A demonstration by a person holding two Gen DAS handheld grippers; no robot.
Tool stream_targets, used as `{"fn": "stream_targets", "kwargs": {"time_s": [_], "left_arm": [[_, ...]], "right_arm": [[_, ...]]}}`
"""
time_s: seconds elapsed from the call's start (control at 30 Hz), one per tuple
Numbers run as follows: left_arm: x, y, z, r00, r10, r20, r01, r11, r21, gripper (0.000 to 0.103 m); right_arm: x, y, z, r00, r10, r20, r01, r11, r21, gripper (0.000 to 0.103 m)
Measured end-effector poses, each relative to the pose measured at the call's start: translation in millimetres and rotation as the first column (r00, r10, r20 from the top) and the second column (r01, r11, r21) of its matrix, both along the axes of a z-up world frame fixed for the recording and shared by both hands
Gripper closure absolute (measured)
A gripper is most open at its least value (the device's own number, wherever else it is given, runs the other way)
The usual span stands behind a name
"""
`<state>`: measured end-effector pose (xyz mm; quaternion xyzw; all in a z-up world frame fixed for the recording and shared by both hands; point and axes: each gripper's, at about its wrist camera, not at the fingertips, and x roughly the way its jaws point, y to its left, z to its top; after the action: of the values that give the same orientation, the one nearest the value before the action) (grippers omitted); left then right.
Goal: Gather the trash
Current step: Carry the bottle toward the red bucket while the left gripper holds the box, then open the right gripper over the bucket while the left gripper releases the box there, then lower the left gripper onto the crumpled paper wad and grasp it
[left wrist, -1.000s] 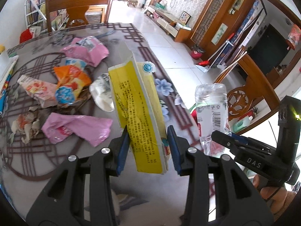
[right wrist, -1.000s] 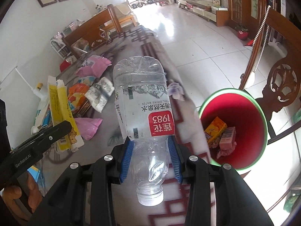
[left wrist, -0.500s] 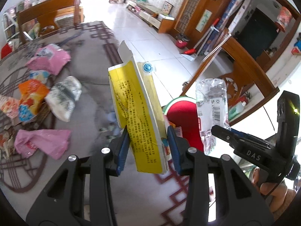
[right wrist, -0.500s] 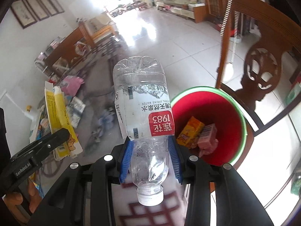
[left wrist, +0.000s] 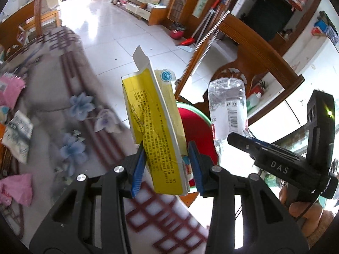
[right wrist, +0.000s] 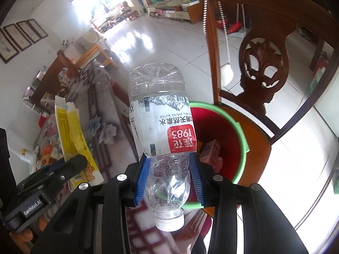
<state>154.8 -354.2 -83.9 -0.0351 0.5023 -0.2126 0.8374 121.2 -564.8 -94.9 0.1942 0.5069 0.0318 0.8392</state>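
Trash in both grippers beside the red bin: a flattened yellow carton (left wrist: 154,124) in the left, a clear plastic bottle (right wrist: 163,127) in the right.

The left gripper (left wrist: 167,165) clamps its blue pads on the lower part of the carton, which stands upright and tilted, its torn white flap on top. The right gripper (right wrist: 169,177) squeezes the crumpled neck end of the bottle, white cap toward the camera, base pointing away, red label upside down. The red bin (right wrist: 237,135) with a green rim sits by a carved wooden chair (right wrist: 262,63) and holds a few small boxes. More wrappers, pink (left wrist: 12,86) and white (left wrist: 18,135), lie on the patterned table (left wrist: 89,97) to the left.
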Motion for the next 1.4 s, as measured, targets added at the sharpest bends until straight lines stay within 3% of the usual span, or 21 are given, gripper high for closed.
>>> {"fn": "stream_targets", "kwargs": {"time_s": [0.13,0.27,0.6,0.97,1.4], "left_arm": [[4,-17,-5,0.999,-0.035,-0.020,0.034,0.999,-0.004,0.062],[5,-22,-3,1.000,-0.014,-0.005,0.014,1.000,-0.014,0.043],[1,-9,5,1.000,0.002,0.023,-0.003,1.000,0.005,0.043],[-15,59,15,0.993,0.112,0.037,-0.112,0.994,-0.008,0.043],[-51,192,4,0.954,0.299,0.004,-0.298,0.954,-0.027,0.043]], "right_arm": [[4,-13,1,1.000,-0.027,0.009,0.027,1.000,-0.003,0.064],[6,-25,-2,0.997,-0.073,0.009,0.073,0.997,0.001,0.048],[7,-17,0,0.998,-0.070,0.010,0.070,0.998,-0.001,0.044],[6,38,4,1.000,-0.002,0.003,0.002,1.000,-0.013,0.043],[-4,148,7,0.992,0.127,-0.013,-0.127,0.990,-0.055,0.043]]}}
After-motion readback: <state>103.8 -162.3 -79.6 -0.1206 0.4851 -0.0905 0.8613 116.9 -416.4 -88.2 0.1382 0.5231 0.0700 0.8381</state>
